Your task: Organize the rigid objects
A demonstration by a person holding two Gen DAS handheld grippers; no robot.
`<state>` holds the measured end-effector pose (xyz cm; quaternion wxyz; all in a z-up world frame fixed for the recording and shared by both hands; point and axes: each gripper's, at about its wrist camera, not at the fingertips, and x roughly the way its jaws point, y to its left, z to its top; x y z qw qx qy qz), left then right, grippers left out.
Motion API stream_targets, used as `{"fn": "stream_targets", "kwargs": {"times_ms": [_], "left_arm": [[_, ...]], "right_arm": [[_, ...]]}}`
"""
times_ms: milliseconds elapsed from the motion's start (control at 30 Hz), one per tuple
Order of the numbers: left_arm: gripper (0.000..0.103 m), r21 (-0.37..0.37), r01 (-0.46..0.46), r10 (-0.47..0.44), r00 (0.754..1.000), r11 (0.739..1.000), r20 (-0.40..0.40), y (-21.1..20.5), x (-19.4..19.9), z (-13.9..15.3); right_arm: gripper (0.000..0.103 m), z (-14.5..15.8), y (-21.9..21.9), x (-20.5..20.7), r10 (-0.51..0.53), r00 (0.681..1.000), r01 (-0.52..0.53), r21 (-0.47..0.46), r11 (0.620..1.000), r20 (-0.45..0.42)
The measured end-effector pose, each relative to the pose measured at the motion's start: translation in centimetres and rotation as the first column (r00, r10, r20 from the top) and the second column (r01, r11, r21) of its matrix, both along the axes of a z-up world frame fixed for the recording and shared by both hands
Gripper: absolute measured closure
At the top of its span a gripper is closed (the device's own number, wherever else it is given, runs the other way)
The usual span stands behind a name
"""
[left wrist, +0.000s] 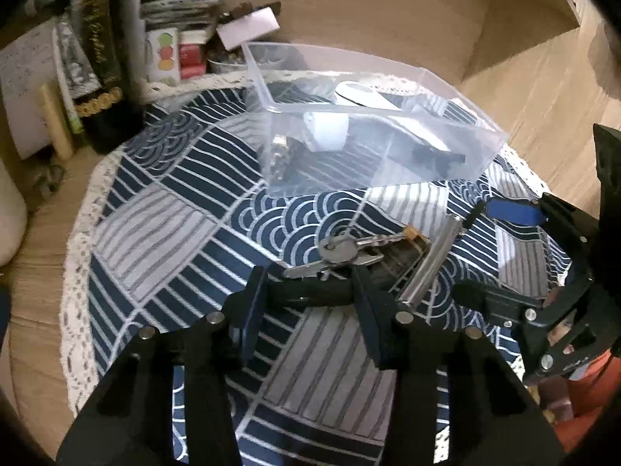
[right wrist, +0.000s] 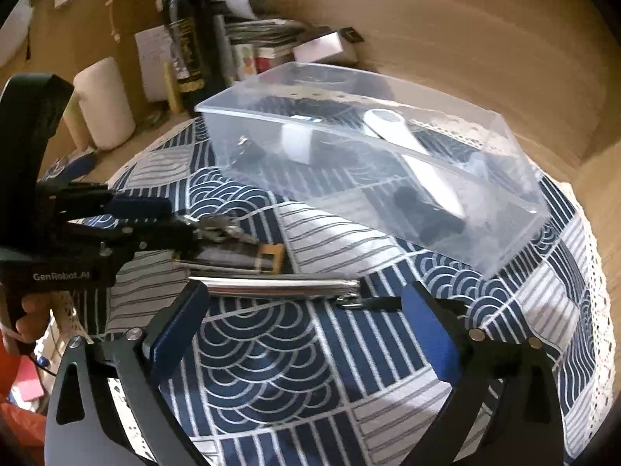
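Both claws stand with their jaws apart over the patterned cloth (left wrist: 163, 233) on the counter (left wrist: 31, 272). Left claw (left wrist: 306, 303) hovers low over a bunch of keys (left wrist: 341, 254), its blue-padded fingers on either side of a dark object just below the keys, though whether they touch it I cannot tell. Right claw (right wrist: 306, 334) is spread wide just behind a shiny metal tube (right wrist: 271, 285), which lies flat on the cloth between the two pads without clear contact. Next to the tube sits a dark flat item with a tan buckle-like end (right wrist: 269, 258), touching the keys. Beyond these stands a clear plastic box (left wrist: 268, 143) on the cloth, holding a white long-handled object (right wrist: 407, 147), a small white block (left wrist: 326, 132), a dark piece (left wrist: 427, 155) and a small metallic thing (left wrist: 281, 153). Bottles (right wrist: 186, 39) and stacked papers crowd the far edge near the wall
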<state>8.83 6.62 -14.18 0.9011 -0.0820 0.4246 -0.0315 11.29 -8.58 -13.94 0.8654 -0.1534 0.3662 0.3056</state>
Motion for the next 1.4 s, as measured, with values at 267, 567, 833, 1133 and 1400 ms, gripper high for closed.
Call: {"fn": "stream_targets", "kwargs": {"times_ms": [267, 567, 833, 1133, 1400], "left_arm": [[0.059, 0.020, -0.028, 0.027, 0.998, 0.999, 0.052, 0.7, -1.9, 0.8], [0.059, 0.002, -0.016, 0.016, 0.994, 1.000, 0.106, 1.2, -3.4, 1.9], [0.059, -0.014, -0.020, 0.022, 0.989, 1.000, 0.145, 1.8, -4.6, 2.6], [0.059, -0.034, -0.019, 0.024, 0.987, 0.999, 0.157, 2.5, -5.8, 2.6], [0.059, -0.045, 0.001, 0.007, 0.985, 0.999, 0.171, 1.9, -5.5, 2.6]], "right_arm": [[0.004, -0.9, 2.1, 1.3, -0.126, 0.990, 0.126, 0.000, 0.992, -0.066], [0.010, -1.8, -0.5, 1.2, -0.197, 0.976, 0.190, -0.075, 0.979, -0.090], [0.016, 0.2, 0.0, 1.4, -0.221, 0.966, 0.229, 0.048, 0.972, -0.131], [0.019, -2.3, 1.7, 0.7, -0.248, 0.965, 0.243, -0.071, 0.967, -0.081], [0.071, -2.1, -1.2, -0.8, -0.255, 0.965, 0.250, -0.073, 0.965, -0.061]]}}
